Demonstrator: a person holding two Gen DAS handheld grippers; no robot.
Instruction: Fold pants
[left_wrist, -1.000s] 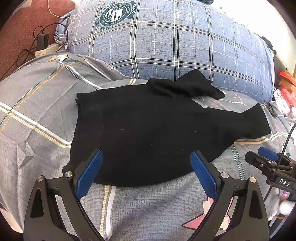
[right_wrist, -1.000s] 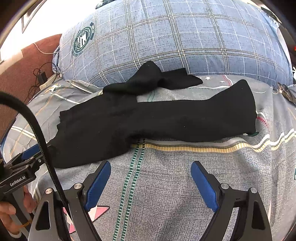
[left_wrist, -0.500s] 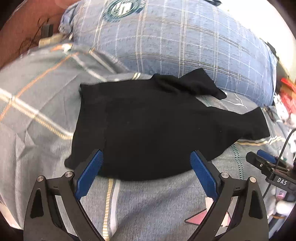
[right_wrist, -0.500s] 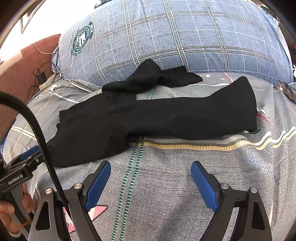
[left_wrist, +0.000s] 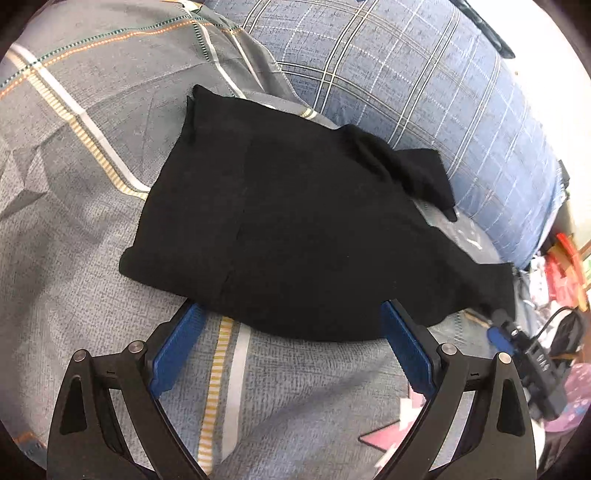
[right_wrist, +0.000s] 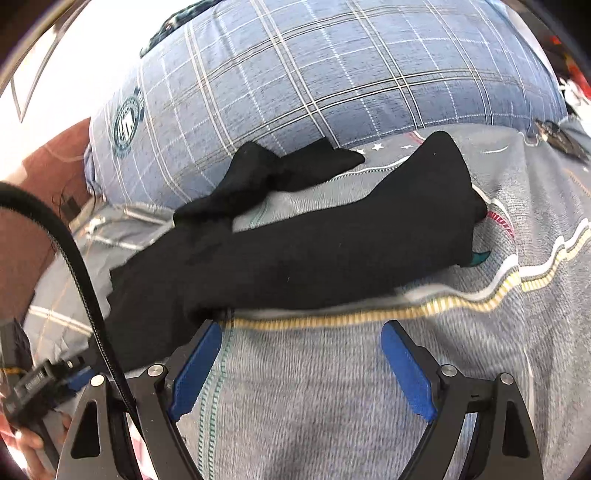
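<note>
Black pants (left_wrist: 295, 229) lie spread flat on the bed, one leg crumpled against the pillow.

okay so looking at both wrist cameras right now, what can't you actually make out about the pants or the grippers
- Pants, left wrist view: black cloth shows no seams or layers, so the folds can't be counted.
- Far leg, right wrist view: bunched against the pillow; its end is hidden in its own folds.
- Left gripper, right wrist view: blurred, crossed by a cable.
- Right gripper, left wrist view: small at the rim; jaws unclear there.

My left gripper (left_wrist: 291, 332) swung left, nearer pants (left_wrist: 295, 229) waist edge; my right gripper (right_wrist: 301, 354) closed on leg.
</note>
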